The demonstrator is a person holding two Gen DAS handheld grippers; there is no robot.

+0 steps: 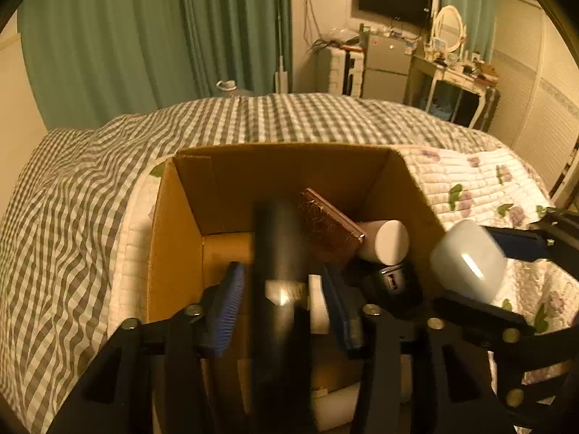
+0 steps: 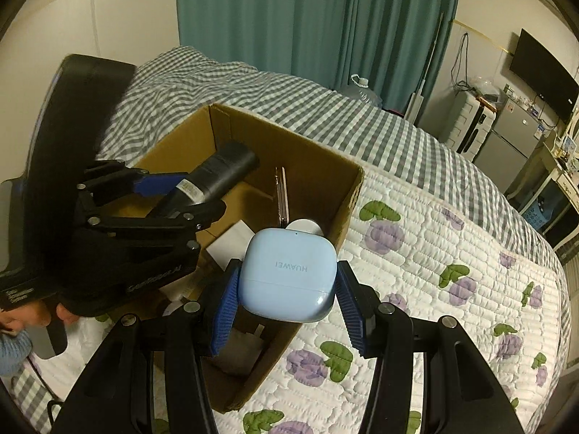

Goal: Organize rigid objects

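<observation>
Bed, cardboard box (image 2: 347,195) open on the quilt, both grippers over it.

Left gripper (image 1: 286,307): jaws parted, a black cylinder (image 1: 277,249) between them, blurred. Pads look clear of its sides on both flanks, so I judge it released, not gripped. Its long axis runs straight ahead along the fingers and down into the box; in the right wrist view the black cylinder (image 2: 220,175) tilts, far end toward the back wall.

Right gripper (image 2: 287,307): closed about halfway on a pale blue earbud case (image 2: 287,275), pads pressing its two sides. Case hangs just ahead of the fingertips, over the box's near-right rim, part inside, part over the quilt.

Box interior lies forward and left of the right gripper. A brown flat item (image 1: 331,224) and white cylinder (image 1: 385,240) already occupy that corner.

Right gripper is nearer the rim; likely needs a leftward shift before letting go.
</observation>
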